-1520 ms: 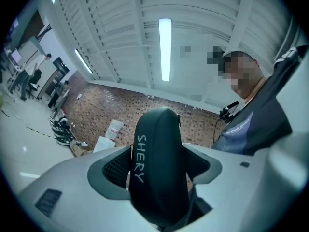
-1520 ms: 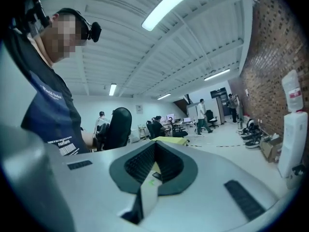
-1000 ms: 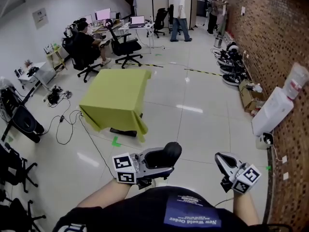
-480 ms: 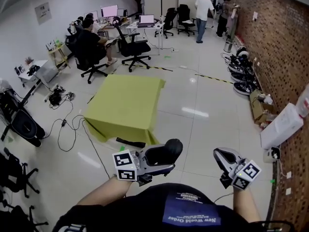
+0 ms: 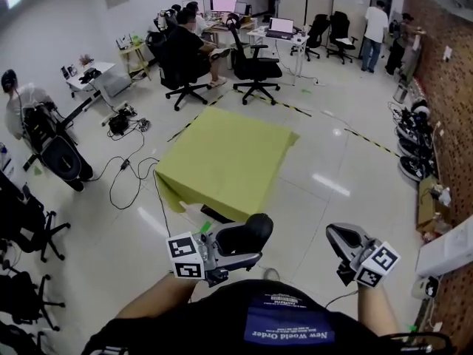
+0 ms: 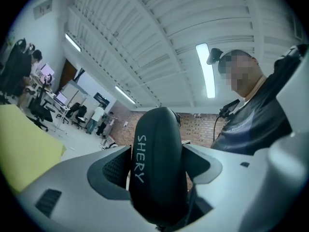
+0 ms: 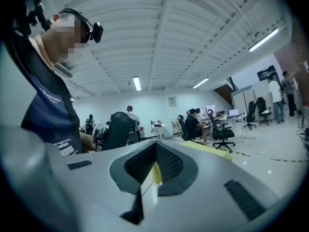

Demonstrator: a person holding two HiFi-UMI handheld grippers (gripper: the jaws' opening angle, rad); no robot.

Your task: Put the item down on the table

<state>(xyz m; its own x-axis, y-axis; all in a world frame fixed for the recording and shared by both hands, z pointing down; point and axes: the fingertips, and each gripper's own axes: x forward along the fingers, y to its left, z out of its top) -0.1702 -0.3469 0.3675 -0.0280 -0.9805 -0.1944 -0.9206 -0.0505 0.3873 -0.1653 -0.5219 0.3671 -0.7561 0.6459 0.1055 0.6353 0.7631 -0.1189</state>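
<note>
Across the middle of the room runs a pale tiled floor (image 5: pixel 318 198), with a brick wall (image 5: pixel 451 72) down one side. Standing out on the floor is a table (image 5: pixel 229 161) draped to the ground in a yellow-green cloth, its top bare. Behind it are desks with lit monitors (image 5: pixel 222 4), a seated person in black (image 5: pixel 185 46) and an empty office chair (image 5: pixel 255 69). Two more people stand at the far end (image 5: pixel 377 24).

Closest to me, the person in a dark shirt (image 5: pixel 288 324) holds both tools close to the chest, short of the table's near corner. The left gripper (image 5: pixel 255 244) is clamped on a black oblong item (image 5: pixel 247 234), which stands on edge between the jaws. Its rounded end pokes out past them, and the white lettering SHERY runs along its side in the left gripper view (image 6: pixel 157 168). The item is up in the air over the floor, well apart from the table.

The right gripper (image 5: pixel 338 235) points ahead with its jaws pressed together on nothing (image 7: pixel 153 170).
</note>
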